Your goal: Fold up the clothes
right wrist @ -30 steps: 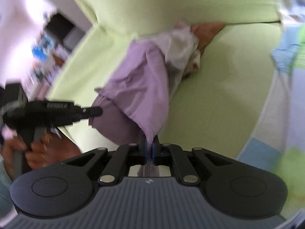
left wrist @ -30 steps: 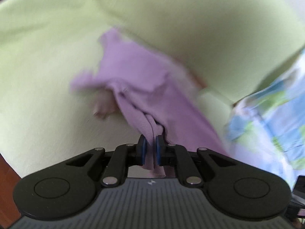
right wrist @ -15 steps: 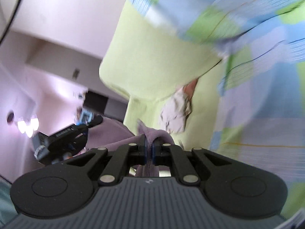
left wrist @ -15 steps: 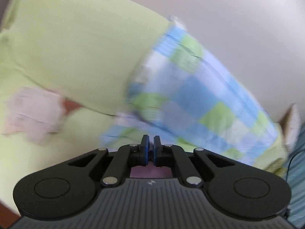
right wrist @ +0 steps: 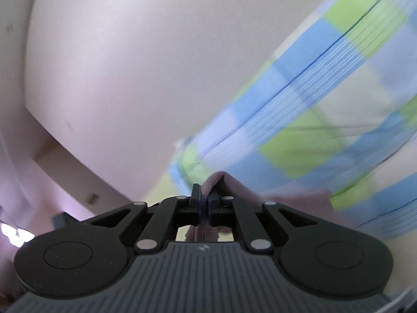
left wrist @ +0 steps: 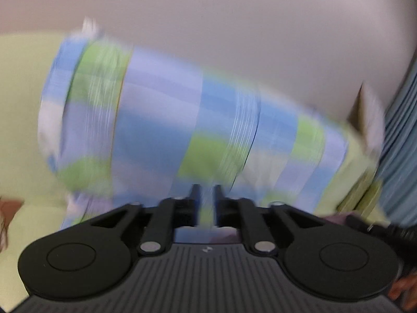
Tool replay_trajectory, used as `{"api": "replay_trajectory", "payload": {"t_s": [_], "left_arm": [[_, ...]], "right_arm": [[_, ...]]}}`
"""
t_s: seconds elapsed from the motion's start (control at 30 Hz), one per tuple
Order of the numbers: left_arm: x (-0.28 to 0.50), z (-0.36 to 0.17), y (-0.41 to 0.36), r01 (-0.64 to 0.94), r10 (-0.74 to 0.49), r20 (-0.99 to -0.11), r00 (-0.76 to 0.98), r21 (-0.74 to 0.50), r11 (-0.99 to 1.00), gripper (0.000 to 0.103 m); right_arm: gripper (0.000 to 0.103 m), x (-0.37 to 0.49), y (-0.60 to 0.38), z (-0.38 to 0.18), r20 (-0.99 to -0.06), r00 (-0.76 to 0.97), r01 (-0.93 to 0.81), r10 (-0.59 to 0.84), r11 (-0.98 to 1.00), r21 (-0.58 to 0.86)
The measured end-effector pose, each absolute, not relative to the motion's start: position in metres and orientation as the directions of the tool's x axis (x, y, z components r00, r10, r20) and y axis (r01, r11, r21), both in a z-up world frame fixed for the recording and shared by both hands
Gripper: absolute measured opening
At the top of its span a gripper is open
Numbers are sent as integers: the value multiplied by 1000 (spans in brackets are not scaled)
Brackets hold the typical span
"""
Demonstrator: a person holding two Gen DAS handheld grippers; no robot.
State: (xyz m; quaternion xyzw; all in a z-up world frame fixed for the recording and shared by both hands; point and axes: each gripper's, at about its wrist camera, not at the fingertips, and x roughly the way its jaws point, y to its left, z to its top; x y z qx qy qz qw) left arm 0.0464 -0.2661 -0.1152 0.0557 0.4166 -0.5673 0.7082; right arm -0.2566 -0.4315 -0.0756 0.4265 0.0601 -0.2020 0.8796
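The fold is at an early stage, by my reading: the purple garment (right wrist: 224, 182) is lifted in the air, not laid flat, and no crease is visible, so spreading and folding remain.

In the right wrist view the right gripper (right wrist: 206, 204) has its jaws pinched tight on a bunched hem of that garment at lower centre of the frame; a stitched edge hangs below the jaws and a soft fold rises above them, trailing off to the right.

In the left wrist view the left gripper (left wrist: 207, 200) has jaws that have just been opening, now a narrow gap with nothing clamped between them; a blurred hint of purple shows beneath them.

The garment looks like thin, limp knit. Behind it sits a plump checked pillow (left wrist: 182, 120) in blue, green and white, on a smooth lime-green sheet (left wrist: 18, 120), with a plain pale wall (right wrist: 130, 65) above.
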Motion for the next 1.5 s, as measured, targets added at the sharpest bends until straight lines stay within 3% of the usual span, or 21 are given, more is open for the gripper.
{"api": "replay_trajectory", "payload": {"t_s": [0.17, 0.27, 0.33, 0.4, 0.57, 0.67, 0.7, 0.8, 0.93, 1.27, 1.3, 1.33, 1.47, 1.5], "left_arm": [[4, -266, -269, 753, -566, -787, -246, -523, 399, 32], [-21, -322, -293, 731, -498, -810, -310, -538, 419, 34], [-35, -347, -330, 749, -488, -814, -315, -529, 399, 54], [-45, -362, -365, 774, -497, -817, -293, -508, 379, 59], [-63, -365, -450, 901, -530, -827, -188, -359, 241, 59], [-81, -366, -492, 987, -497, -857, -138, -159, -1, 58], [-85, -372, -502, 992, -477, -870, -126, -120, -44, 53], [-90, -397, -528, 988, -377, -921, -99, -48, -144, 26], [-85, -410, -538, 989, -345, -936, -66, -17, -144, 25], [-83, -427, -536, 981, -282, -946, -159, -118, -155, 25], [-79, -427, -535, 982, -282, -944, -169, -138, -127, 19], [-77, -427, -535, 983, -281, -944, -171, -145, -113, 2], [-85, -424, -530, 985, -271, -949, -160, -134, -111, 0], [-88, -422, -524, 982, -272, -945, -182, -161, -99, 0]], "right_arm": [[4, -339, -399, -208, -622, 714, 700, -321, 293, 652], [4, -383, -380, -283, -742, 598, 798, -304, 136, 587], [4, -404, -377, -323, -789, 542, 834, -288, 66, 548], [4, -411, -377, -351, -791, 537, 835, -293, 52, 548], [11, -429, -408, -381, -793, 538, 838, -288, 81, 539], [19, -457, -416, -385, -772, 578, 809, -263, 65, 584], [22, -466, -419, -388, -766, 588, 802, -259, 63, 594], [30, -474, -424, -393, -744, 624, 773, -239, 48, 633], [39, -466, -437, -397, -727, 654, 749, -207, 44, 661], [52, -453, -445, -396, -735, 652, 753, -186, 42, 657], [55, -451, -445, -396, -737, 650, 754, -185, 40, 656], [57, -450, -445, -394, -740, 647, 757, -185, 38, 652], [58, -444, -442, -392, -753, 628, 773, -198, 50, 632], [47, -441, -441, -392, -757, 622, 780, -200, 75, 621]]}}
